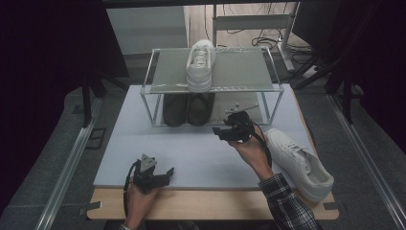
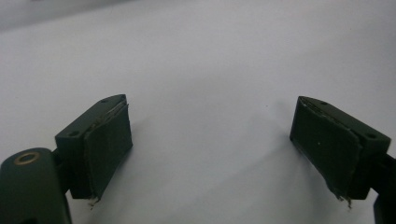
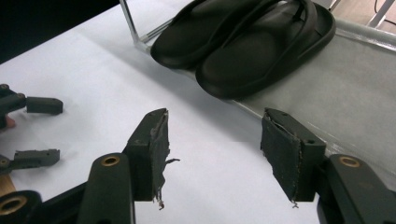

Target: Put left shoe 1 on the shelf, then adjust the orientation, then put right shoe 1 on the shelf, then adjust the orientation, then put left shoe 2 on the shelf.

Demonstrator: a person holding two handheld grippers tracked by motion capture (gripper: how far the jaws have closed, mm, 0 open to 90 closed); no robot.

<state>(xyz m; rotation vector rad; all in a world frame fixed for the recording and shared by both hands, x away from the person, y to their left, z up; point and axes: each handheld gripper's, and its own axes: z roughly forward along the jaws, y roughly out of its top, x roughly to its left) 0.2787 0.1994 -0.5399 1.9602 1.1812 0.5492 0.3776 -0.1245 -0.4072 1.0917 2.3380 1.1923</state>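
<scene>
One white sneaker [image 1: 201, 64] already stands on the top shelf of the rack [image 1: 272, 87], upper centre of the high view, and the pair of black slippers [image 1: 187, 108] sits on the lower tier below it. Its mate, the second white sneaker [image 1: 299, 160], lies at the lower right of the frame on the white board [image 1: 201, 153], close to the board's right edge, so I judge the job about half done: that shoe has yet to go up.

My right gripper [image 1: 229, 130] hangs released, jaws spread, centre frame just in front of the rack. My left gripper [image 1: 163, 175], lower left, is released too, empty over bare board.

The top shelf has free space to the right of the placed sneaker. The rack's metal posts and front rail are the edges to clear.
</scene>
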